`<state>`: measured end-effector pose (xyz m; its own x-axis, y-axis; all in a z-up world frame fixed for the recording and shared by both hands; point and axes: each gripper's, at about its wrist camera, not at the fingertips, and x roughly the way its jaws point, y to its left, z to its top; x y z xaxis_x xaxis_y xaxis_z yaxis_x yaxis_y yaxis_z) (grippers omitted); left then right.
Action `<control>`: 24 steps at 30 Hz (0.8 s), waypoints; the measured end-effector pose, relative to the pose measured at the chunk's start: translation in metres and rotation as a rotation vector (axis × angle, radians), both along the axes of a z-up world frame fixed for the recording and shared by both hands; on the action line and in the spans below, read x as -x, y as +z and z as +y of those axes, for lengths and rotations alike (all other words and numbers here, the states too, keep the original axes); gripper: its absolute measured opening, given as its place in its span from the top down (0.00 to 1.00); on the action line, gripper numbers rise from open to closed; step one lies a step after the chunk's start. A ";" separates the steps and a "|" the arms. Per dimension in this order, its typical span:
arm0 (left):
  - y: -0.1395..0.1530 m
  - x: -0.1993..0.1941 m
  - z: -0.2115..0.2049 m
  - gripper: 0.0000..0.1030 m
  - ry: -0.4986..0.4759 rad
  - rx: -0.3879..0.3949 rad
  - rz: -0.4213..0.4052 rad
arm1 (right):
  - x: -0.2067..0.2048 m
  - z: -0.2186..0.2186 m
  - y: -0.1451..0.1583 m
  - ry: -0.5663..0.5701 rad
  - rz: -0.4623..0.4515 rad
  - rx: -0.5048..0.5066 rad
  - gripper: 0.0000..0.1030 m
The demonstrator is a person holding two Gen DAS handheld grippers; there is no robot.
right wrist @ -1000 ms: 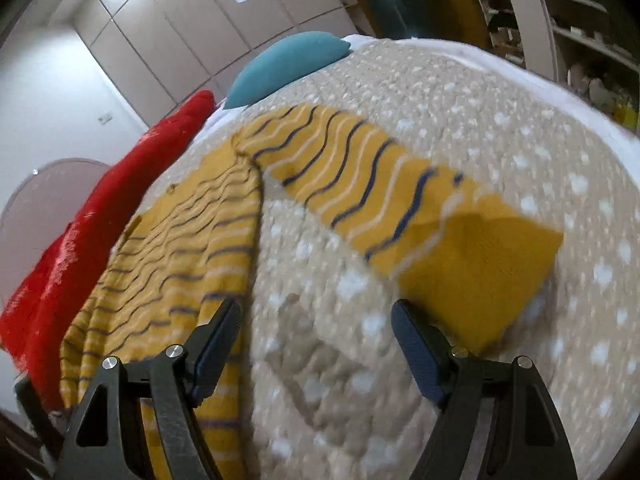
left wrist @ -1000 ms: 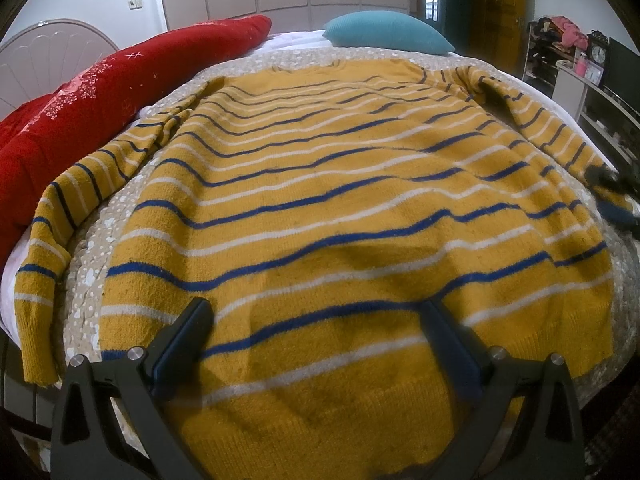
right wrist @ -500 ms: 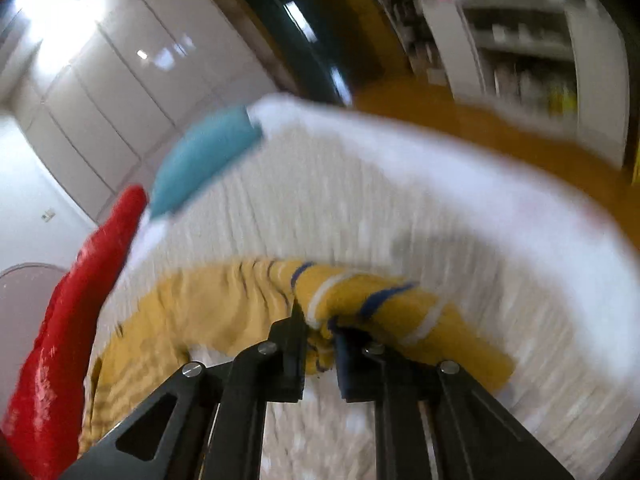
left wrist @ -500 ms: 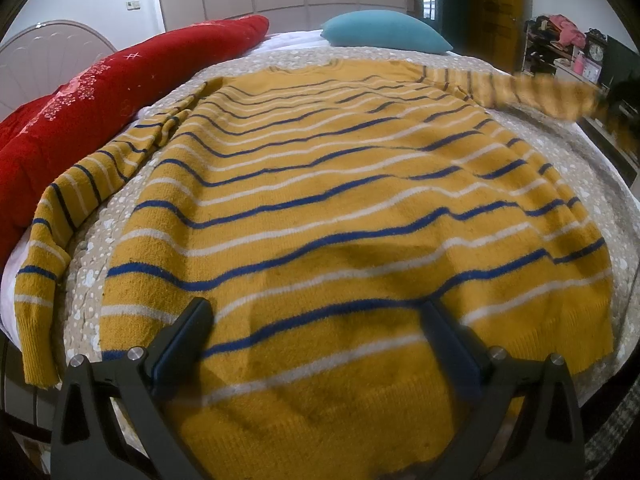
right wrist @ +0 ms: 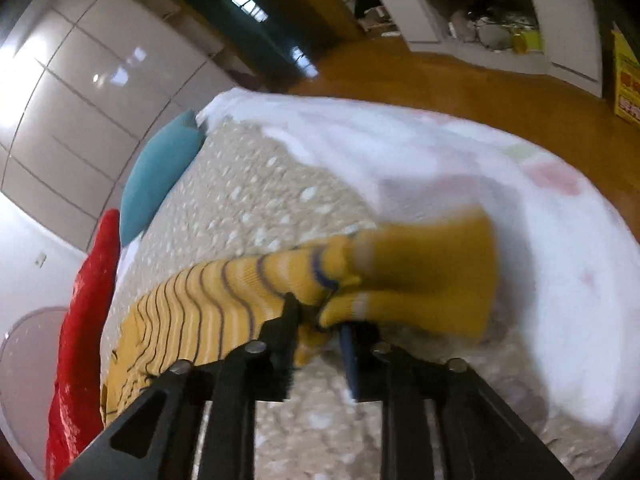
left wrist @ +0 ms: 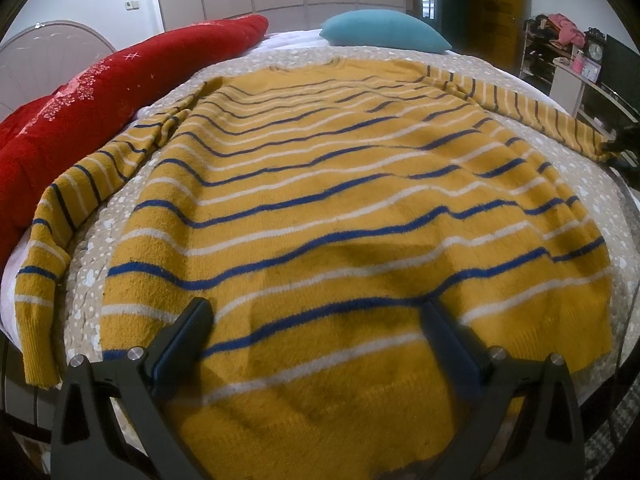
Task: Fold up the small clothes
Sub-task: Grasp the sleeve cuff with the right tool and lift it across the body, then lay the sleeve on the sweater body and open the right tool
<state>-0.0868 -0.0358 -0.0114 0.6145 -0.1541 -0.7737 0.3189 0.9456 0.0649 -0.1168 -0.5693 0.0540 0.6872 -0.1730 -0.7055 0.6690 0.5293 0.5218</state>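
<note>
A mustard-yellow sweater [left wrist: 340, 208] with blue and white stripes lies flat on the bed, hem toward me. My left gripper [left wrist: 316, 332] is open and hovers over the hem, holding nothing. My right gripper [right wrist: 320, 320] is shut on the sweater's right sleeve [right wrist: 400, 272] near its cuff and holds it stretched out sideways above the bed. In the left wrist view that sleeve [left wrist: 536, 116] runs taut to the right edge. The left sleeve [left wrist: 60, 232] hangs down over the bed's left edge.
A spotted beige bedspread [left wrist: 580, 184] covers the bed. A red quilt [left wrist: 80, 100] lies along the left side and a teal pillow [left wrist: 384, 36] at the head. Shelves [right wrist: 500, 20] and a wooden floor [right wrist: 440, 88] lie beyond the bed's right edge.
My right gripper closed on the right sleeve, lifted it off the bed and pulled it out straight to the right. My left gripper stayed still.
</note>
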 end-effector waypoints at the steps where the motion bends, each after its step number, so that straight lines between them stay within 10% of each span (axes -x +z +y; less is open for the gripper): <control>1: 0.000 0.000 0.000 0.00 0.002 -0.002 -0.004 | 0.005 0.000 0.004 -0.006 0.002 0.026 0.65; 10: 0.001 0.003 -0.001 0.00 0.001 0.008 -0.011 | 0.045 0.025 0.014 0.050 -0.076 0.080 0.38; 19: 0.036 0.023 0.021 0.00 -0.059 0.238 0.028 | 0.021 0.006 -0.017 -0.072 -0.022 -0.052 0.37; 20: 0.041 0.026 0.024 0.00 -0.064 0.245 0.013 | 0.018 0.003 -0.015 -0.089 -0.017 -0.054 0.41; 22: 0.052 0.030 0.034 0.00 -0.061 0.265 -0.019 | 0.005 0.002 -0.007 -0.061 0.013 -0.030 0.89; 24: 0.060 0.033 0.046 0.00 -0.041 0.286 -0.045 | -0.014 0.011 0.013 -0.014 0.076 0.069 0.89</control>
<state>-0.1195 0.0101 0.0486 0.6355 -0.3879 -0.6675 0.3603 0.9137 -0.1879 -0.1026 -0.5582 0.0670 0.6294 -0.2323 -0.7416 0.7130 0.5522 0.4321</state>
